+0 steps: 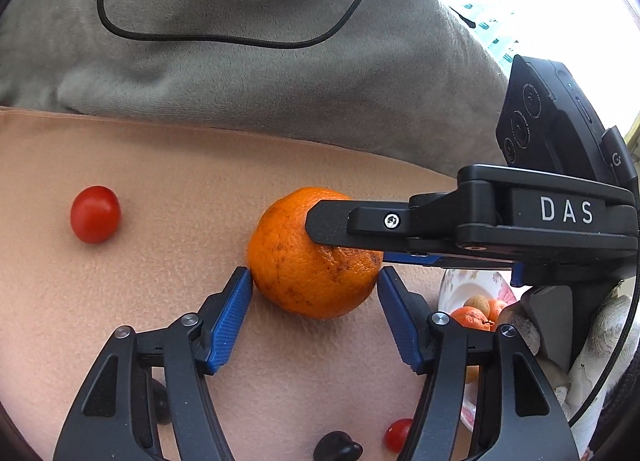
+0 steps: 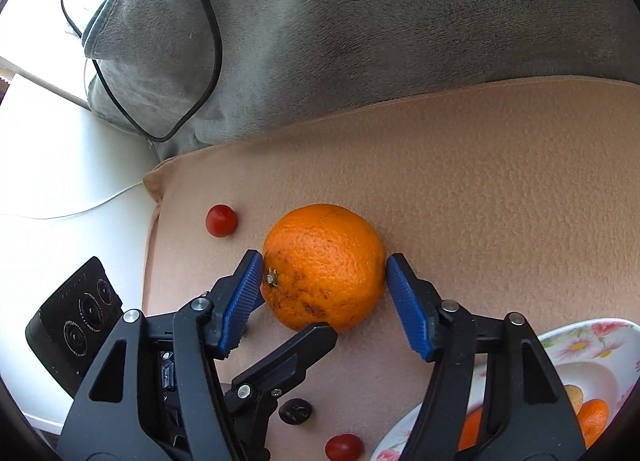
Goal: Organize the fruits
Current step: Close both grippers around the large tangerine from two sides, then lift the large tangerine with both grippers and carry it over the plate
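Orange (image 2: 323, 265) on peach cloth (image 2: 500, 189), near its middle; roughly round, no clear long axis; stem end (image 2: 272, 276) turned sideways, toward left pad of right gripper (image 2: 324, 273). Both grippers closed on same fruit: right gripper's blue pads (image 2: 404, 301) pressed against opposite flanks; left gripper (image 1: 314, 281) likewise, pad tips touching either side. Cherry tomato (image 1: 95, 213) well apart to the left. Floral bowl (image 2: 592, 345) with small oranges at right edge. Grey blanket (image 1: 256, 73) with black cable (image 1: 224, 39) behind.

One orange (image 2: 324, 267), two tomatoes (image 2: 221, 221).
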{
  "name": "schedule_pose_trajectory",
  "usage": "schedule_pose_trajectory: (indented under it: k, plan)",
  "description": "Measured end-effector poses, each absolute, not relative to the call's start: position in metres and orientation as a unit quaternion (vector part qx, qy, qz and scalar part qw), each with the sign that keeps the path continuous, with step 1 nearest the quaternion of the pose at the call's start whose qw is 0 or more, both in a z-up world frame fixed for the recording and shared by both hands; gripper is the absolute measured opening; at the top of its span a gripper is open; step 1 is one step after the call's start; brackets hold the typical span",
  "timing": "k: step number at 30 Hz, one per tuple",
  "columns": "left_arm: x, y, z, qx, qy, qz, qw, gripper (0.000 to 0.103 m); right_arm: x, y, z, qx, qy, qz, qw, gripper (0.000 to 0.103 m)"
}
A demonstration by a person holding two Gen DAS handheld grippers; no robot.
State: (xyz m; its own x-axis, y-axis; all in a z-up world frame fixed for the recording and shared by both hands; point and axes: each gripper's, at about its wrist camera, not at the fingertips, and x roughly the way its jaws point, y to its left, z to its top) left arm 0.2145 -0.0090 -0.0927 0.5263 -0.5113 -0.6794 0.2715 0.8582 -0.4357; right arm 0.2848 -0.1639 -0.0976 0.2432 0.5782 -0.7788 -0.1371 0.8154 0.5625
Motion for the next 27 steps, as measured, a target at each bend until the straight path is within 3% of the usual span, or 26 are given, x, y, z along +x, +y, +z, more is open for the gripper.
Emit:
schedule_pose_trajectory:
  k: [27]
  plan:
    - [0.155, -0.024, -0.045, -0.112, 0.383, -0.234, 0.887, 0.063, 0.233, -0.187, -0.045, 0.171, 0.520, 0.253, 0.797, 0.065]
